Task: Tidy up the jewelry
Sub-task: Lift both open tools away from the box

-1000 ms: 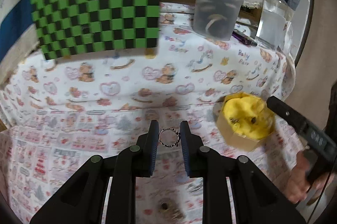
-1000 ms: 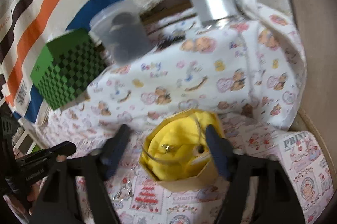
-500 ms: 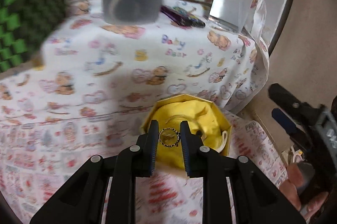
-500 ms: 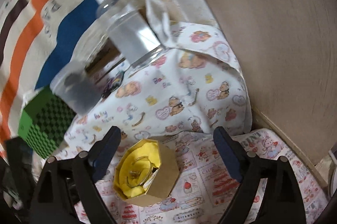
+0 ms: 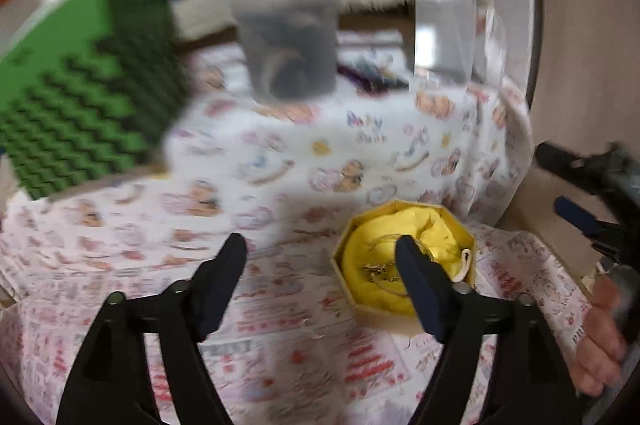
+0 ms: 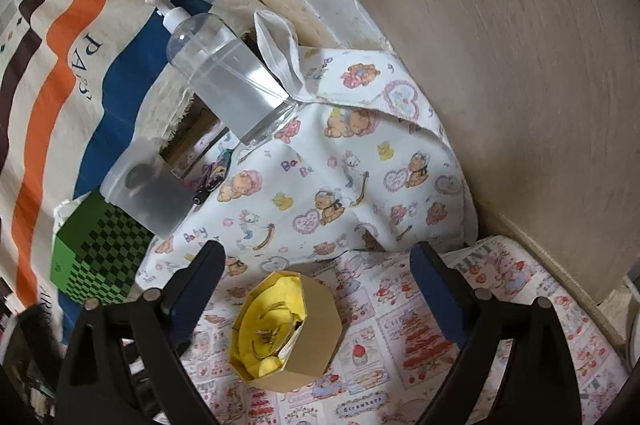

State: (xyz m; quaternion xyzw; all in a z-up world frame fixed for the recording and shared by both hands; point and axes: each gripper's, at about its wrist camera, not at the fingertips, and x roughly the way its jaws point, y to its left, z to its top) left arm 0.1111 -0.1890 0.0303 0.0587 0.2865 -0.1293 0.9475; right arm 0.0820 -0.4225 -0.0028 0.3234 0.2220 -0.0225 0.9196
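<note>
I am working the sorting step with the jewelry (image 5: 380, 271) lying on the yellow lining of the octagonal box (image 6: 316, 329), so my next move, I judge, is finding another loose piece on the printed cloth (image 5: 280, 305), though I am seeing none clearly. My left gripper (image 5: 322, 259) is hanging wide open and empty, its right finger crossing the box in view. My right gripper (image 6: 316, 259) is hovering above the box, equally wide and empty.

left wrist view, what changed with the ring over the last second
The left hand-held gripper carried the small ring from the cloth to above the octagonal box, then opened wide; nothing sits between its fingers now. Jewelry glints on the yellow lining, though blur hides which piece is the ring. The right hand-held gripper pulled back from the box and stayed open. Box, clear cup, pump bottle and green checkered box stayed put.
</note>
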